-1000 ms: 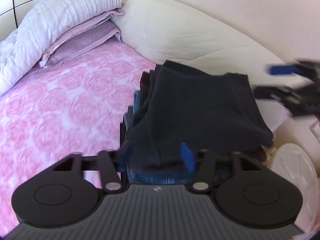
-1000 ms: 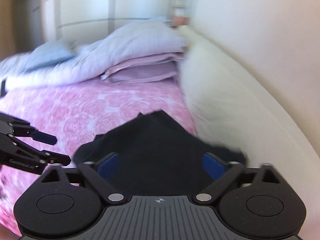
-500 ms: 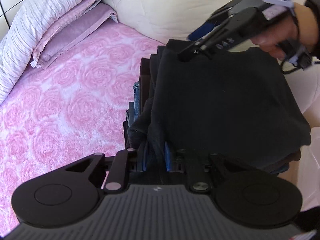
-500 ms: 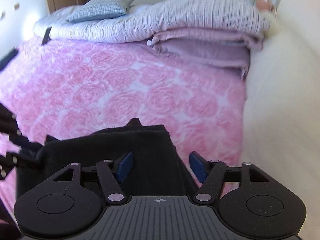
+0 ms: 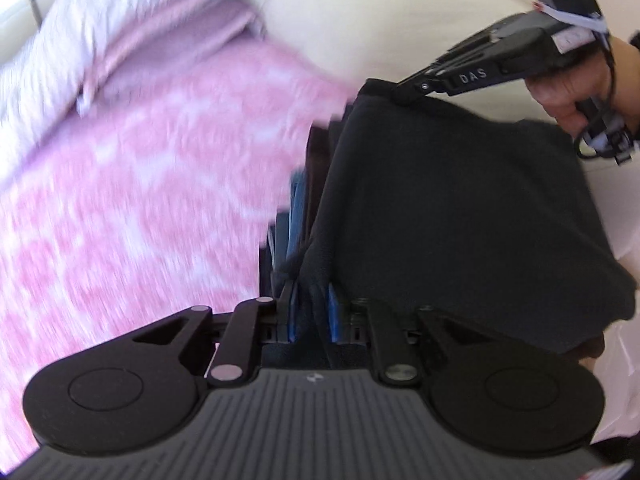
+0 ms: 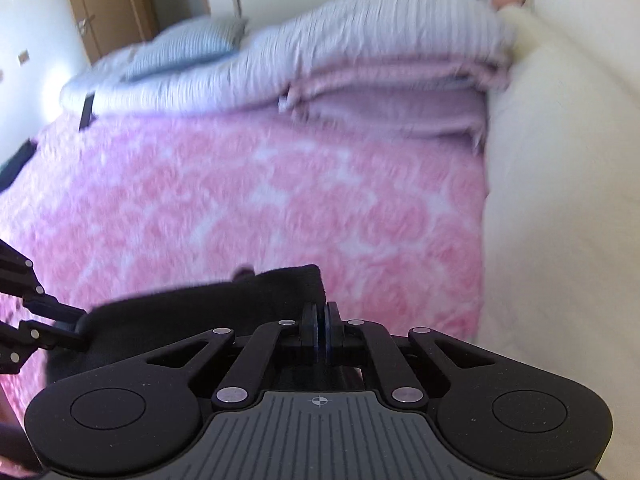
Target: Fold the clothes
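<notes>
Currently both grippers are pinching the same black garment (image 5: 460,200), the top layer of a pile of clothes (image 5: 298,208) sitting at the edge of the pink rose-print bedspread (image 5: 140,184), next to a cream bolster (image 5: 360,16).

Left gripper (image 5: 312,312): its jaws are standing narrow and are clamping a bunched near corner of the black fabric between the blue pads (image 5: 333,312). It has just been closing on that fabric.

Right gripper (image 6: 320,328): its jaws have just been closing and now look fully together. In the left wrist view its tip (image 5: 408,94) is biting the far corner of the same garment, with a hand (image 5: 576,84) gripping the handle.

Why this hold, as I'm reading it: two corners along one edge, one per gripper, so the piece can be peeled off the pile flat and taken out over the open bedspread for folding. Gripping only one corner would let it hang and twist.

Count:
- grippers: 2, both on one garment
- black garment in hand: 1
- layers under it: several are showing at the pile's side, blue and dark edges; exact number I can't tell
- folded bedding stack at the head of the bed (image 6: 360,64): striped quilt over lilac blankets, plus 1 small grey-blue pillow (image 6: 188,44)

Motion blur is smearing the bedspread in both views.
</notes>
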The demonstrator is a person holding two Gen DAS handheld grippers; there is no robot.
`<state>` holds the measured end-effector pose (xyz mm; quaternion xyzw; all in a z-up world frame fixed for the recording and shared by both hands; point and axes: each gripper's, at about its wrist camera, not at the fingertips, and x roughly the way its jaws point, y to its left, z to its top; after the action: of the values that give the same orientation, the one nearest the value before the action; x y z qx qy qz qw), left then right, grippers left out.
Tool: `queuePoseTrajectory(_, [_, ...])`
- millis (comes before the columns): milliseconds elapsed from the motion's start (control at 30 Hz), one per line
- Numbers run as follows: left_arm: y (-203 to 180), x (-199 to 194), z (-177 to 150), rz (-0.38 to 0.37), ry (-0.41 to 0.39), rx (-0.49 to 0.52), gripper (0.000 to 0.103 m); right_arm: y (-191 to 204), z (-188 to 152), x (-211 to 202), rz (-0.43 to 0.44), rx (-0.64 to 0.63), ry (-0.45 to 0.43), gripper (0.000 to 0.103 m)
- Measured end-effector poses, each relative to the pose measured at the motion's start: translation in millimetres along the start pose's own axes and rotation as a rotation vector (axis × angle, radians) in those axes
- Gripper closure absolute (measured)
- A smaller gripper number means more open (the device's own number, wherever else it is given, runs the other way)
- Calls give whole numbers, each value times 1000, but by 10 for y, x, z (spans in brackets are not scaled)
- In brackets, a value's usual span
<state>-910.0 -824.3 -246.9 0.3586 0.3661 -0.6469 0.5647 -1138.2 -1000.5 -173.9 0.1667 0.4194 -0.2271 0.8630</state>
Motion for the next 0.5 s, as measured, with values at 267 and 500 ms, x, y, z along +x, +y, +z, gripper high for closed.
queuePoseTrajectory(267, [181, -45, 26, -12, 6, -89, 74, -106, 14, 192, 23, 40, 13, 101])
queuePoseTrajectory(500, [188, -403, 31, -8, -87, -64, 78, -175, -121, 188, -27, 69, 42, 91])
